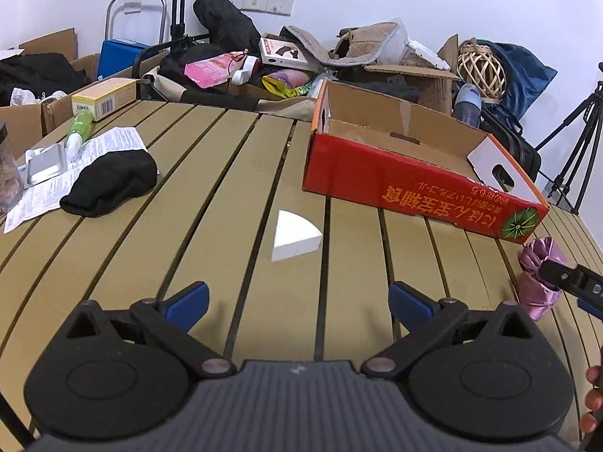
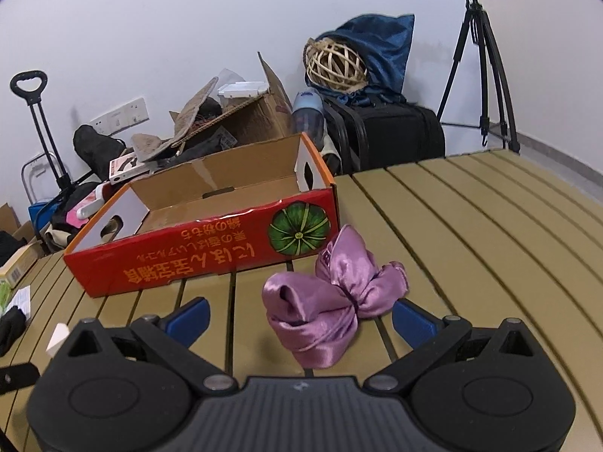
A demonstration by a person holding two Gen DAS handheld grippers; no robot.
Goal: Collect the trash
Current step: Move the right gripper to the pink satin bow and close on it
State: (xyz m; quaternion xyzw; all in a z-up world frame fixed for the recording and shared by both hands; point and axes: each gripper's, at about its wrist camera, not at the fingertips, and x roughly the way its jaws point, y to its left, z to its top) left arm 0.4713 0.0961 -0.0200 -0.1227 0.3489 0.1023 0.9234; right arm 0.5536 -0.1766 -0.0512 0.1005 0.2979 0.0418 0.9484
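Both tools gape empty: left tool (image 1: 297, 299) has a white foam wedge (image 1: 296, 236) mid-frame above it; right tool (image 2: 299, 318) straddles a purple satin bundle (image 2: 328, 301).

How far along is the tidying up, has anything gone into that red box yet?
Nothing looks done: the red box shows only bare cardboard inside. Nothing is in hand either; the left gripper and right gripper are both open. The white foam wedge and purple satin bundle lie on the table.

a tripod (image 2: 480, 64) stands by the wall, beside a black suitcase (image 2: 392, 135).
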